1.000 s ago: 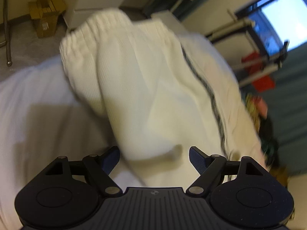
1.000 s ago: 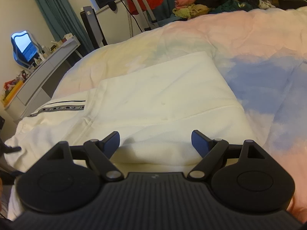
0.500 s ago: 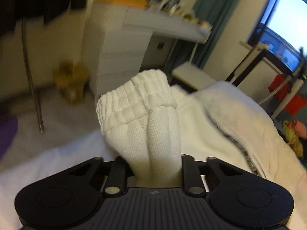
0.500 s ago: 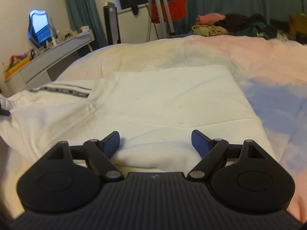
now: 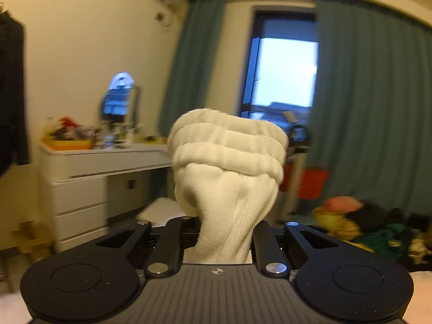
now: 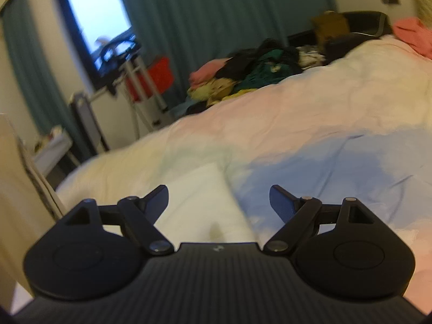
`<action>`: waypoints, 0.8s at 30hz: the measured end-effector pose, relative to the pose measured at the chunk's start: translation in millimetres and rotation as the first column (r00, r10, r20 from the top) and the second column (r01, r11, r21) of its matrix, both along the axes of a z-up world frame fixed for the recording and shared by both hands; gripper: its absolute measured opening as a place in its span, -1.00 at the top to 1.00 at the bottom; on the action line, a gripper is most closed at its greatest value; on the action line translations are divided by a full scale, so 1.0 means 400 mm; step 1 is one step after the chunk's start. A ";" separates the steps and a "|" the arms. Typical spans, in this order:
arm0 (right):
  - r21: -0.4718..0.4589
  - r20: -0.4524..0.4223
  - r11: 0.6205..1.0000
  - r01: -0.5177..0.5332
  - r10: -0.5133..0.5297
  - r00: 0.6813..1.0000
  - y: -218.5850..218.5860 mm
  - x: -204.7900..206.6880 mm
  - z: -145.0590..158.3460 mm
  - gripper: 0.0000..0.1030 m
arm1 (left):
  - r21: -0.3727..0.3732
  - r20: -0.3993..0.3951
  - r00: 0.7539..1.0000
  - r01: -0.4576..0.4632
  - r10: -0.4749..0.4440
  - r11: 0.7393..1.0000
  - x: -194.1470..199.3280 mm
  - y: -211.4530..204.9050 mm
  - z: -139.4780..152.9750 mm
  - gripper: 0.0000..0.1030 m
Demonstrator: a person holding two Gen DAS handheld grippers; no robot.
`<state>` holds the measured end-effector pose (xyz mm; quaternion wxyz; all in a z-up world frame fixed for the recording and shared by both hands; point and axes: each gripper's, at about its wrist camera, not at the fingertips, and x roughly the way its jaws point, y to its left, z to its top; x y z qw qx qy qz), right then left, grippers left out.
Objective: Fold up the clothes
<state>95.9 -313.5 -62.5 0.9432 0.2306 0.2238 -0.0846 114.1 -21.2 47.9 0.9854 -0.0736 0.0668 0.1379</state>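
My left gripper point(image 5: 225, 236) is shut on the ribbed waistband end of a cream white garment point(image 5: 229, 167), which stands bunched above the jaws, lifted into the air. The rest of the garment hangs out of the left wrist view. My right gripper point(image 6: 219, 197) is open and empty, held just above the bed. Part of the white garment point(image 6: 199, 202) lies flat on the pastel duvet point(image 6: 310, 140) under and ahead of its left finger.
A white dresser point(image 5: 81, 186) with clutter and a mirror stands at the left wall. Teal curtains and a window are behind. A pile of mixed clothes point(image 6: 251, 78) lies at the bed's far end. A drying rack point(image 6: 140, 81) with a red item stands beside the bed.
My left gripper closed on the waistband and lifted it up, tilting from the bed towards the window. My right gripper, still open, rose and swung right over the duvet.
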 end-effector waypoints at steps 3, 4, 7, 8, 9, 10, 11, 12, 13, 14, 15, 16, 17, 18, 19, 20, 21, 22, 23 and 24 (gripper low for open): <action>0.052 0.026 0.997 0.050 -0.052 0.998 -0.054 -0.014 0.009 -0.62 | 0.079 -0.011 0.996 0.087 -0.086 0.993 0.055 -0.183 -0.067 0.75; 0.075 0.035 0.995 0.067 -0.069 0.997 -0.071 -0.017 0.010 -0.62 | 0.127 -0.027 0.993 0.119 -0.116 0.985 0.068 -0.243 -0.096 0.75; 0.151 0.049 0.986 0.072 -0.080 0.996 -0.104 -0.019 0.002 -0.65 | 0.198 -0.143 0.963 0.256 -0.230 0.946 0.128 -0.372 -0.219 0.73; 0.167 0.049 0.984 0.062 -0.071 0.996 -0.110 -0.015 -0.004 -0.65 | 0.201 -0.203 0.940 0.312 -0.272 0.928 0.142 -0.407 -0.266 0.71; 0.182 0.048 0.982 0.053 -0.062 0.997 -0.116 -0.011 -0.009 -0.66 | 0.204 -0.263 0.914 0.365 -0.308 0.909 0.150 -0.431 -0.308 0.66; 0.210 0.051 0.977 0.029 -0.041 0.998 -0.122 -0.003 -0.017 -0.66 | 0.209 -0.321 0.885 0.412 -0.336 0.887 0.156 -0.454 -0.347 0.63; 0.261 0.055 0.965 -0.017 0.003 0.999 -0.132 0.010 -0.028 -0.66 | 0.212 -0.392 0.843 0.473 -0.369 0.855 0.165 -0.470 -0.379 0.51; 0.313 0.060 0.948 -0.063 0.046 0.997 -0.142 0.024 -0.039 -0.66 | 0.209 -0.463 0.792 0.534 -0.398 0.819 0.174 -0.485 -0.410 0.41; 0.387 0.069 0.914 -0.125 0.106 0.992 -0.149 0.040 -0.055 -0.66 | 0.231 -0.487 0.771 0.567 -0.411 0.791 0.175 -0.483 -0.424 0.32; 0.459 0.084 0.869 -0.185 0.165 0.983 -0.155 0.057 -0.072 -0.66 | 0.256 -0.504 0.754 0.596 -0.421 0.761 0.176 -0.479 -0.436 -0.06; 0.514 0.098 0.827 -0.226 0.205 0.974 -0.159 0.070 -0.087 -0.66 | 0.253 -0.524 0.730 0.626 -0.440 0.738 0.177 -0.471 -0.439 -0.54; 0.554 0.110 0.793 -0.254 0.233 0.966 -0.160 0.081 -0.099 -0.66 | 0.222 -0.536 0.701 0.655 -0.471 0.722 0.174 -0.452 -0.432 -0.72; 0.581 0.116 0.768 -0.269 0.249 0.961 -0.158 0.090 -0.109 -0.66 | 0.188 -0.545 0.670 0.683 -0.504 0.706 0.171 -0.431 -0.423 -0.83; 0.597 0.117 0.753 -0.275 0.258 0.959 -0.156 0.097 -0.116 -0.66 | 0.153 -0.553 0.638 0.709 -0.535 0.688 0.168 -0.410 -0.415 -0.84; 0.613 0.117 0.739 -0.280 0.266 0.957 -0.154 0.103 -0.123 -0.66 | 0.118 -0.560 0.606 0.734 -0.566 0.669 0.165 -0.389 -0.407 -0.84; 0.628 0.112 0.727 -0.279 0.270 0.956 -0.152 0.109 -0.129 -0.66 | 0.098 -0.563 0.588 0.745 -0.580 0.660 0.154 -0.368 -0.396 -0.86; 0.643 0.103 0.716 -0.271 0.270 0.957 -0.148 0.112 -0.138 -0.65 | 0.093 -0.560 0.586 0.746 -0.585 0.659 0.157 -0.321 -0.389 -0.88; 0.658 0.094 0.705 -0.263 0.270 0.958 -0.145 0.115 -0.146 -0.65 | 0.092 -0.553 0.591 0.745 -0.588 0.661 0.152 -0.282 -0.381 -0.89; 0.673 0.084 0.694 -0.255 0.270 0.959 -0.141 0.117 -0.154 -0.65 | 0.091 -0.543 0.598 0.739 -0.589 0.667 0.142 -0.245 -0.371 -0.90; 0.689 0.070 0.684 -0.239 0.265 0.962 -0.139 0.117 -0.167 -0.65 | 0.088 -0.532 0.610 0.730 -0.587 0.678 0.118 -0.214 -0.363 -0.90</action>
